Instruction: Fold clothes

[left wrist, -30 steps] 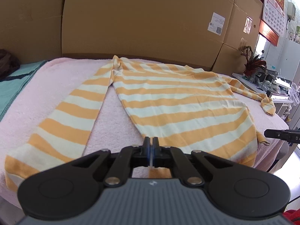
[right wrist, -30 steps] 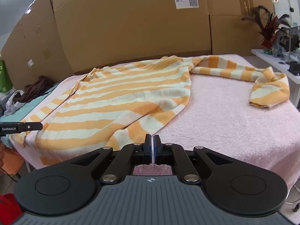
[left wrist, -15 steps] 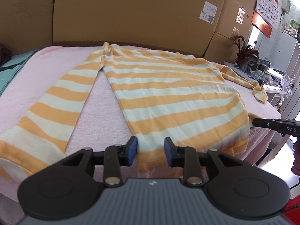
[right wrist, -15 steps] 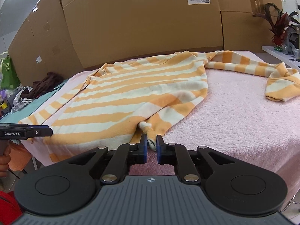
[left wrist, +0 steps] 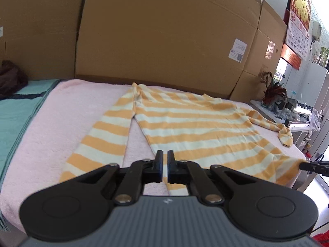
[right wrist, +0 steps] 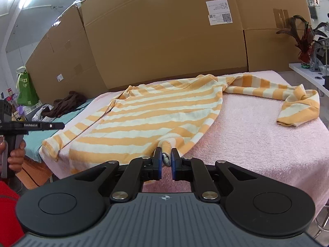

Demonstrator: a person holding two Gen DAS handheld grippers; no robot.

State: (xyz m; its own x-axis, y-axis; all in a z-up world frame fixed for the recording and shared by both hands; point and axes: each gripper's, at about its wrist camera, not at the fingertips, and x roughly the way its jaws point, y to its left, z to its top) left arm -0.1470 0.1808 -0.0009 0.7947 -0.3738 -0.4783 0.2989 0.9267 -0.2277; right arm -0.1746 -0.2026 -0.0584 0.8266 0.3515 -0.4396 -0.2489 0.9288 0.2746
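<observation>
An orange-and-white striped sweater [left wrist: 191, 127] lies spread flat on a table covered by a pink towel [left wrist: 72, 111], straight ahead of both tongs. Its hem runs along the near edge of the table, just in front of the fingertips.

The left tongs [left wrist: 165, 165] are nearly closed, a narrow gap between the blue pads. Whether the lower left corner of the hem is caught between them cannot be told, since that corner disappears behind the fingers. The left sleeve [left wrist: 102, 135] lies flat on the towel to the left of these tongs, beside the body of the sweater.

The right tongs [right wrist: 165, 161] are slightly apart, with a bunched fold of the hem [right wrist: 166, 150] sitting between the pads. It is unclear whether they pinch it. The other sleeve [right wrist: 296, 103] stretches off to the right of these tongs and ends crumpled near the far right edge of the table.

Cardboard boxes [right wrist: 164, 37] stand behind the table. A teal cloth [left wrist: 14, 119] lies to the left of the towel.
</observation>
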